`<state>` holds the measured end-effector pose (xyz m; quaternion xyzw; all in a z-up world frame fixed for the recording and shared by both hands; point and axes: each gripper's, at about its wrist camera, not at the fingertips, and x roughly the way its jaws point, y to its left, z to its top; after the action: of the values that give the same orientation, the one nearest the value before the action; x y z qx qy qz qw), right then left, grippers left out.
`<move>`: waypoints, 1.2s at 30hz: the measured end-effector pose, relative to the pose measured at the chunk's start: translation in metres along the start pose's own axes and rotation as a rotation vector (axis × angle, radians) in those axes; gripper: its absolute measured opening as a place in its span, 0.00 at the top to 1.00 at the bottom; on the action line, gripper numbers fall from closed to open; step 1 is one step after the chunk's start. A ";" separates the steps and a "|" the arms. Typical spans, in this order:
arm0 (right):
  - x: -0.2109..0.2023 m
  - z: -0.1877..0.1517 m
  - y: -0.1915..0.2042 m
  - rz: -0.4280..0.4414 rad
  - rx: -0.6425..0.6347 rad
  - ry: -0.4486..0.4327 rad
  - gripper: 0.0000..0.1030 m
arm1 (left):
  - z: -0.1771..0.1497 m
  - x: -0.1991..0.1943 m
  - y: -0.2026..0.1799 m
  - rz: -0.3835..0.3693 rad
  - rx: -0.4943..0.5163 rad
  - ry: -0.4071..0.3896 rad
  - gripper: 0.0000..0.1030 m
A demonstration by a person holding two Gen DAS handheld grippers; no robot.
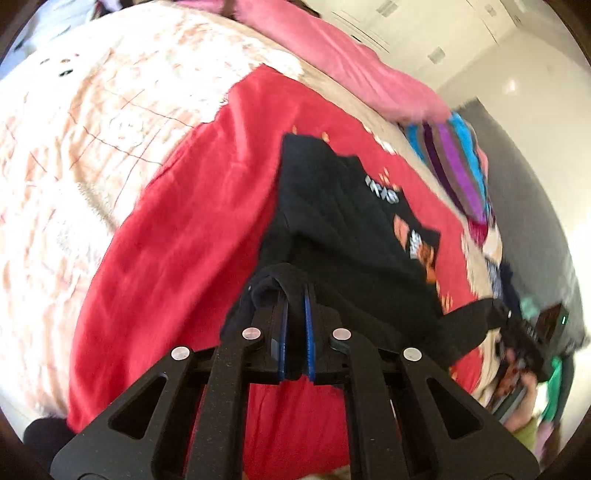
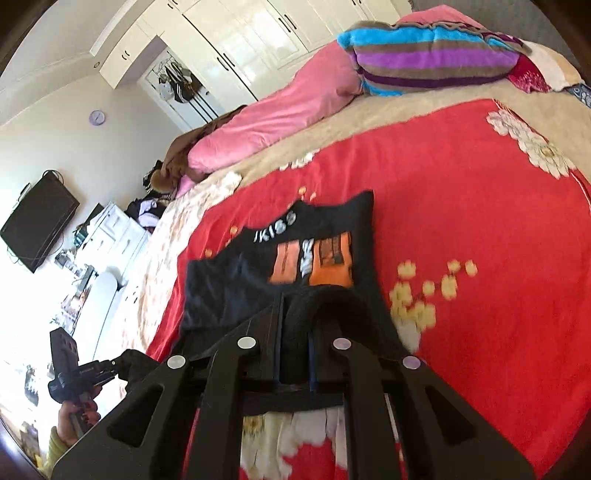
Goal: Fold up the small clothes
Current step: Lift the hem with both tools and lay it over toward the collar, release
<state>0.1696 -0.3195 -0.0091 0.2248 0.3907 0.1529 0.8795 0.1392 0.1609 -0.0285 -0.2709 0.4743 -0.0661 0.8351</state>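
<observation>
Black fabric is seen bunched between the blue-lined fingers of the left gripper (image 1: 295,295), which is clamped on a rolled edge of the black T-shirt (image 1: 347,229). A second edge of the same garment is pinched by the right gripper (image 2: 295,314), its fingers closed over a thick fold of the cloth. The near side of the shirt is thus held up by both grippers, while the far part is spread flat on the red floral blanket (image 2: 480,221). An orange and white print with lettering is shown on the shirt's front in both views.

In the left wrist view, the right gripper is glimpsed at the right edge, with a stretch of black cloth drawn taut towards it. In the right wrist view, the left gripper is seen low at the left, held in a hand (image 2: 74,417) with a yellow-green cuff.

Beyond the shirt, a cream patterned bedspread (image 1: 92,147) is exposed beside the red blanket. Farther back, a striped blanket (image 2: 432,59) in blue, purple and brown is heaped against a pink duvet (image 2: 280,110). White wardrobes (image 2: 258,33) and a wall-mounted television (image 2: 37,225) are seen at the back of the room.
</observation>
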 end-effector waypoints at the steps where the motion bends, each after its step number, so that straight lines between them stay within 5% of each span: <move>1: 0.005 0.005 -0.001 -0.003 0.002 -0.009 0.91 | 0.007 0.004 0.001 -0.001 -0.014 -0.008 0.98; 15: 0.086 0.061 -0.037 -0.097 0.084 -0.042 0.91 | 0.095 0.070 -0.021 -0.018 -0.028 -0.124 0.98; 25: 0.127 0.054 -0.074 -0.150 0.134 0.035 0.90 | 0.098 0.122 0.007 0.010 -0.053 -0.091 0.97; 30: 0.119 0.058 -0.073 -0.162 0.105 0.015 0.81 | 0.100 0.111 0.000 -0.011 -0.036 -0.111 0.93; 31: 0.118 0.059 -0.072 -0.177 0.087 0.010 0.72 | 0.101 0.108 -0.003 -0.016 -0.027 -0.119 0.91; 32: 0.116 0.059 -0.070 -0.215 0.067 0.000 0.48 | 0.101 0.106 -0.006 -0.021 -0.019 -0.124 0.84; 35: 0.111 0.061 -0.069 -0.281 0.037 -0.031 0.40 | 0.102 0.098 -0.013 0.027 0.028 -0.179 0.62; 36: 0.109 0.061 -0.069 -0.284 0.036 -0.040 0.40 | 0.103 0.096 -0.013 0.048 0.041 -0.192 0.62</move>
<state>0.2928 -0.3472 -0.0759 0.1858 0.4037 0.0154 0.8957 0.2780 0.1544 -0.0524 -0.2474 0.3969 -0.0293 0.8834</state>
